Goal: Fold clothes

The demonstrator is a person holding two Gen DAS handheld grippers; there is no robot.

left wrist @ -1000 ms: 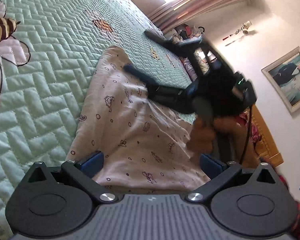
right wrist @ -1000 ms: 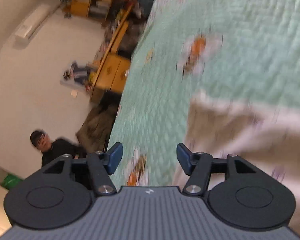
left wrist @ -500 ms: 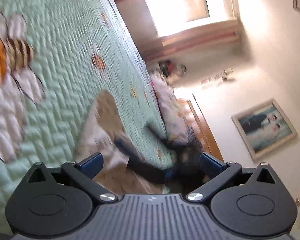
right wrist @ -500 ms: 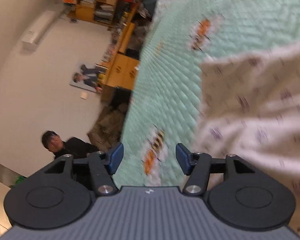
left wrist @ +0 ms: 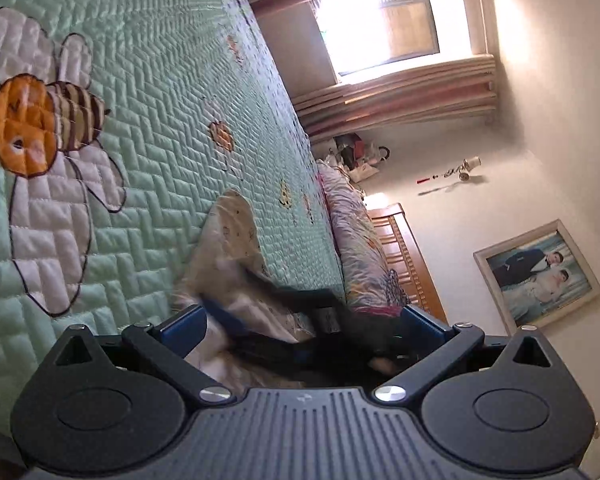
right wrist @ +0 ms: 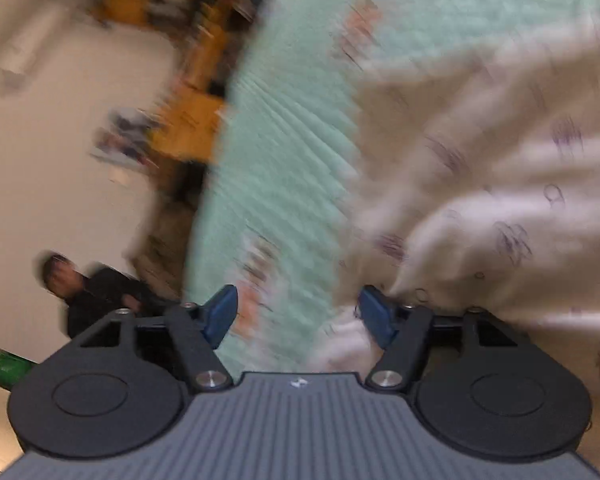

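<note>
Two grippers in play and both have their jaws spread wide with nothing pinched. My left gripper point(left wrist: 302, 320) is hovering over the garment point(left wrist: 228, 248), a pale cloth with small dark doodle prints, lying rumpled on the green quilt point(left wrist: 160, 92). From the left wrist cam I can see the right gripper point(left wrist: 296, 320) reaching in across the near end of the cloth, dark and a bit smeared, so I can't say for sure whether it's touching the fabric. Big bee patch point(left wrist: 40, 124) is stitched into the quilt off to the left of the cloth, well apart from it.

Right wrist cam is really blurry. My right gripper point(right wrist: 298, 314) sits at the cloth's edge: garment point(right wrist: 500, 184) fills the right half of the view, quilt point(right wrist: 284, 152) the middle strip. A fold of fabric bunches right by the right-hand pad point(right wrist: 374, 316), looks like it's touching, but it isn't clamped.

Background stuff: pillow point(left wrist: 360, 240) along the far edge of the bed, framed photo point(left wrist: 540, 276) on the wall, bright window point(left wrist: 384, 20), and a person point(right wrist: 88, 292) in dark clothes off beside the bed
</note>
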